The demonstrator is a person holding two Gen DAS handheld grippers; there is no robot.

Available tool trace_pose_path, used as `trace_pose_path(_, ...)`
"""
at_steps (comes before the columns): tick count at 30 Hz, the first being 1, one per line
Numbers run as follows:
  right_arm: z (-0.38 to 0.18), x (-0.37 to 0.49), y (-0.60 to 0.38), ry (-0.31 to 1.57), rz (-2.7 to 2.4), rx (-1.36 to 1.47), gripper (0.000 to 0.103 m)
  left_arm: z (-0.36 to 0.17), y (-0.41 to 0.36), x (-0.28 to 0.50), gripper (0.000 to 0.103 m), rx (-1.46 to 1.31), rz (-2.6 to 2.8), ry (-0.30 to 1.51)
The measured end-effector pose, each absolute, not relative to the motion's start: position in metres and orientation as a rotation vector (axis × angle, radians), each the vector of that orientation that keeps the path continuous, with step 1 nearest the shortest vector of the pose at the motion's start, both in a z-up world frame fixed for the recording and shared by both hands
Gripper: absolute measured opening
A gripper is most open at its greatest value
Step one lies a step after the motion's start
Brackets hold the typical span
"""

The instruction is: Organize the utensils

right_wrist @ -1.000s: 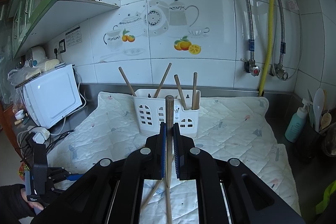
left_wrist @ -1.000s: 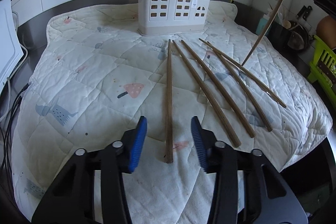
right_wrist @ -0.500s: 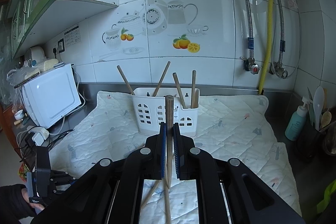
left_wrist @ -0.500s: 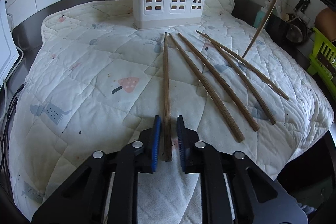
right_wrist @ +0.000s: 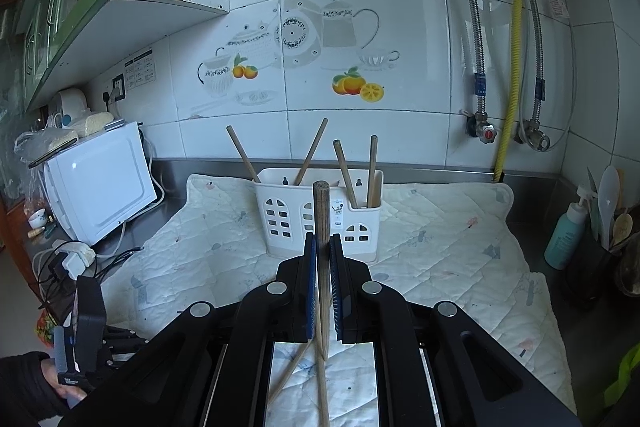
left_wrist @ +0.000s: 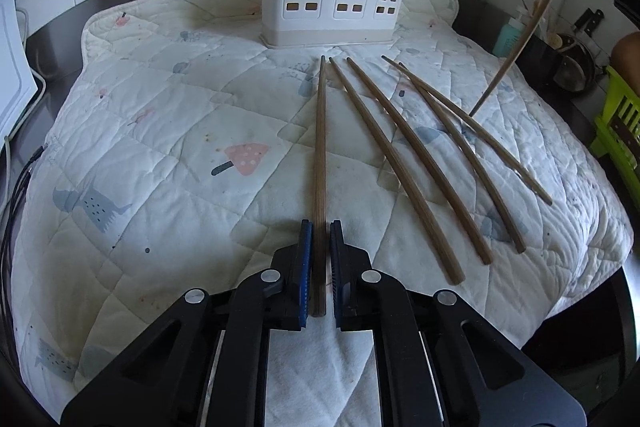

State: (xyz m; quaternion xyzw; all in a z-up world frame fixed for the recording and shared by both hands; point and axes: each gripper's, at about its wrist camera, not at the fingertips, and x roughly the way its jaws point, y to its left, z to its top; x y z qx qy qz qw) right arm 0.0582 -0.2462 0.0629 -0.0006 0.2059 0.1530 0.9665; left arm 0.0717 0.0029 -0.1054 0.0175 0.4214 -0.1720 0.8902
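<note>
Chopstick (left_wrist: 320, 163) clenched in left claw (left_wrist: 320, 227), right claw (right_wrist: 324, 239) gripping another chopstick (right_wrist: 321, 211), holder label (right_wrist: 338, 213) unreadable

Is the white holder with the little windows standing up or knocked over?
Standing up. The white plastic holder with arched window holes sits flat on the quilted mat, and four wooden chopsticks poke out of its top.
</note>
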Motion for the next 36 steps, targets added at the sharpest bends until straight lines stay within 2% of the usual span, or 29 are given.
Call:
trace_pose_path(8,0.07,0.054,-0.249,0.393,0.307,0.001,0.007,-0.094,-0.002,0.064,0.005,0.084,-0.364,0.843)
trace_pose_path(20,0.077,0.057,-0.251,0.371,0.306,0.009,0.007,-0.047,0.0,0.058,0.005,0.05,-0.352,0.642)
trace_pose_path(36,0.097,0.102,-0.276,0.389,0.255,0.022,0.007,-0.009,0.01,0.066,0.004,-0.014,-0.35,0.541)
